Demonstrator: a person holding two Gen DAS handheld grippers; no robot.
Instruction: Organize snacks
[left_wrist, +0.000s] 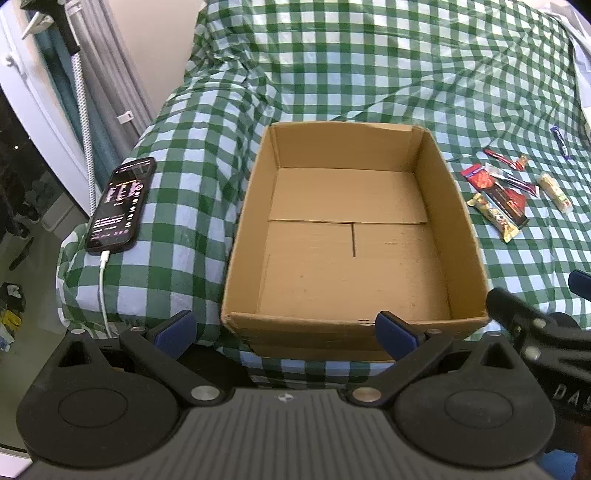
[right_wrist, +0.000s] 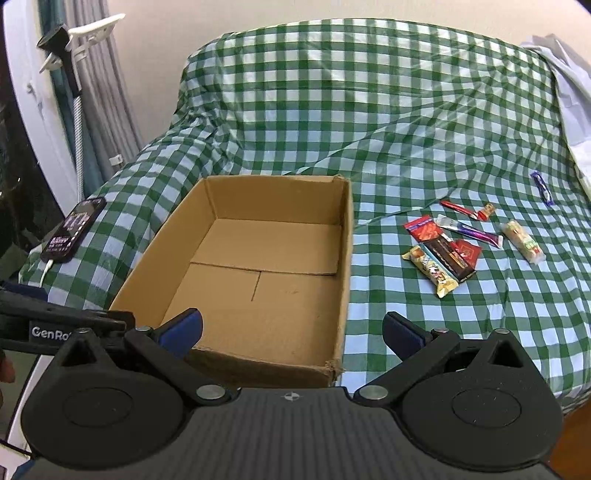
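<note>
Snacks (left_wrist: 498, 195) lay in a loose cluster on the green-checked bedcover (left_wrist: 332, 74), right of the cardboard box (left_wrist: 343, 325) and apart from it: gold-wrapped bar (left_wrist: 495, 218), dark flat bar (left_wrist: 508, 203), red packet (left_wrist: 478, 177), pale roll (left_wrist: 556, 192), thin red stick (left_wrist: 504, 158), blue wrapper (left_wrist: 561, 146) farther off. Left wrist view: left gripper (left_wrist: 286, 330) held level just short of the box's near wall, jaws spread wide, gripping nothing. Lit phone (left_wrist: 122, 205) on the left, plugged into a white cable (left_wrist: 103, 291), screen text too small to read. Part of the right gripper (left_wrist: 535, 332) at the right edge, letters "DA" showing on its body.

Right wrist view: right gripper (right_wrist: 291, 332) aimed over the box's (right_wrist: 343, 277) near right corner, jaws parted wide, empty. Box interior bare. Snacks (right_wrist: 461, 247) ahead and to the right, gold bar (right_wrist: 432, 271) touching the dark one (right_wrist: 448, 258). Wrapper print unreadable. Left gripper (right_wrist: 74, 321) at the left edge, marked "GenRo", the rest hidden. Phone (right_wrist: 74, 229) beyond it.
</note>
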